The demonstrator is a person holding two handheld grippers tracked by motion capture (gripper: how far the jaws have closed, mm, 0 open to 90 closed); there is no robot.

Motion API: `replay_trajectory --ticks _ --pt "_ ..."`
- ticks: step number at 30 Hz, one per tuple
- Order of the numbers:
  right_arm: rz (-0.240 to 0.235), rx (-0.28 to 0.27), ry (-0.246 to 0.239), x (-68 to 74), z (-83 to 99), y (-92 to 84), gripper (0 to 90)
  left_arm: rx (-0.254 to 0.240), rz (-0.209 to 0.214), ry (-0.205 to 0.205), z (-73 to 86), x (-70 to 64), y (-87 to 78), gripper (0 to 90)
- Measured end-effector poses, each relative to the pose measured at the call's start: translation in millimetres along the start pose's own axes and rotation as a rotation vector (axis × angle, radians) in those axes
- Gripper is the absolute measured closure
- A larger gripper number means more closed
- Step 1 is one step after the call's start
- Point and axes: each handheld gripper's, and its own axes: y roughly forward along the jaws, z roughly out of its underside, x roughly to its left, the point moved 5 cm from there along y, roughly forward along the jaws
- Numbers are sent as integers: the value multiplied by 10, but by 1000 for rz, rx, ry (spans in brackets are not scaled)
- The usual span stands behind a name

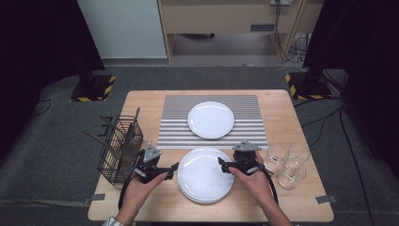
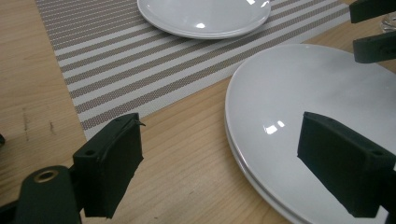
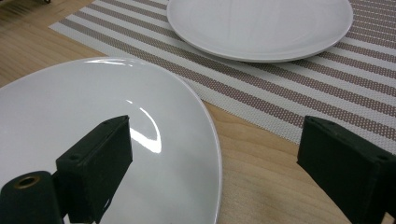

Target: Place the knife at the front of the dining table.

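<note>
Stack of plates (image 1: 205, 175): white, round, no long axis; near edge of the table (image 1: 150, 101), at 6 o'clock from the single plate (image 1: 211, 119) on the striped mat (image 1: 174, 120).
Left gripper (image 1: 175, 168): at the stack's 9 o'clock rim, fingers (image 2: 109, 163) spread, one over wood, one over the rim, pinching nothing.
Right gripper (image 1: 222, 164): at 2 o'clock, level, equally near, fingers (image 3: 95, 163) spread astride the rim.
Basket (image 1: 120, 148): 9 o'clock. Glasses (image 1: 287, 162): 3 o'clock.
</note>
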Motion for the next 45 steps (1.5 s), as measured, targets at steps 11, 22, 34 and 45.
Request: replay_trajectory --ticks 11,22,34,45 --pt "-6 6 -6 14 11 9 102 -16 -27 6 -72 3 -231 144" --pt "-11 10 -6 23 14 11 102 -30 -53 -10 -115 63 -485 145" --pt "-12 19 -3 33 26 31 102 -52 -82 -32 -116 202 -676 147" --pt "-15 18 -8 34 26 35 111 -57 -99 -31 -130 255 -756 147"
